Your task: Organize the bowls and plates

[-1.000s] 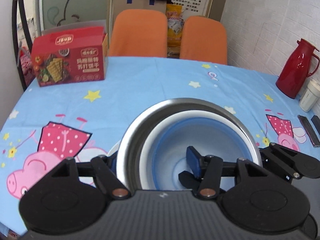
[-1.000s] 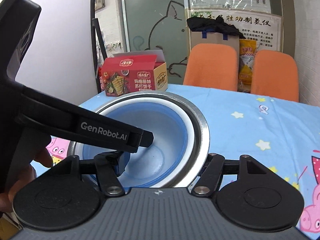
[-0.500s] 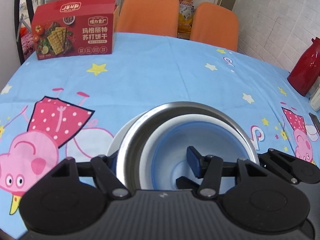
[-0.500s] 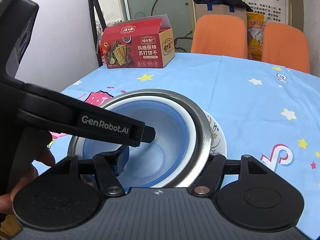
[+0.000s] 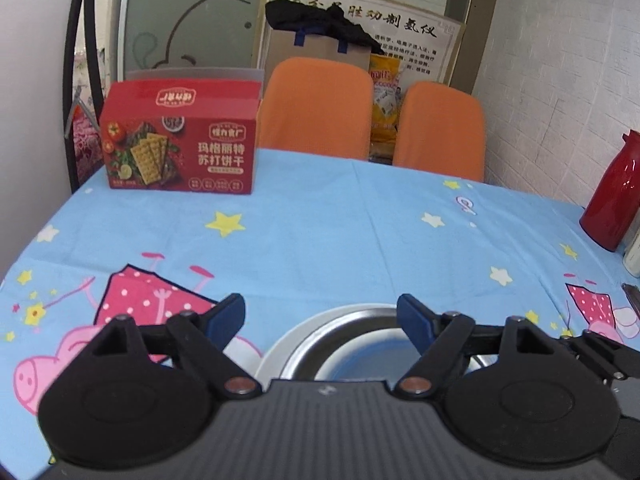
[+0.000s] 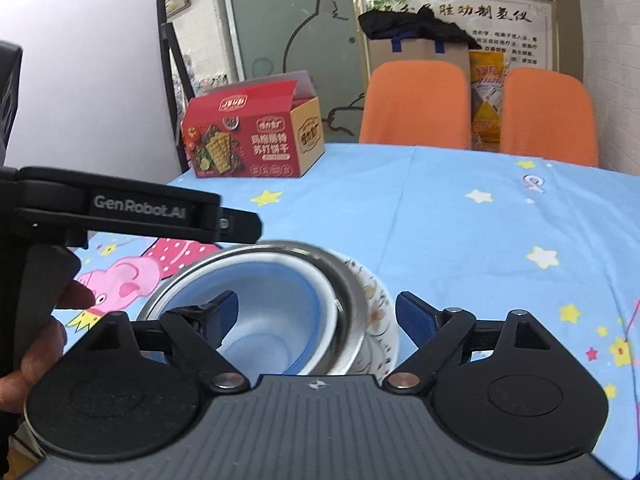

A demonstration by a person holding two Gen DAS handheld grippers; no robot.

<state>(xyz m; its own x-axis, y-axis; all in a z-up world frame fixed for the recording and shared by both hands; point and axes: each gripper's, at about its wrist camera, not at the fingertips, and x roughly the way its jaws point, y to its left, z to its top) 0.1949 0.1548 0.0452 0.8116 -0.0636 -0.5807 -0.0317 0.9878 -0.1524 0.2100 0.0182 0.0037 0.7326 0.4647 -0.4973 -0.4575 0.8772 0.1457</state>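
A steel bowl [image 6: 344, 280] with a white and blue bowl [image 6: 272, 316] nested inside rests on a white patterned plate [image 6: 380, 320] on the blue tablecloth. In the left wrist view the steel bowl [image 5: 352, 340] and plate rim [image 5: 276, 352] show just below the fingers. My left gripper [image 5: 320, 314] is open and empty above the stack's near side. My right gripper [image 6: 316, 312] is open and empty, its jaws spread wide over the stack. The left gripper's body [image 6: 120, 216] shows at the left of the right wrist view.
A red cracker box [image 5: 176, 152] stands at the table's far left. Two orange chairs [image 5: 316, 108] stand behind the table. A red thermos [image 5: 612, 196] and a white cup [image 5: 634, 252] are at the right edge.
Both grippers have opened and let go of the bowl stack's rim. The stack has come down onto the plate. Both grippers have drawn back and up from it.
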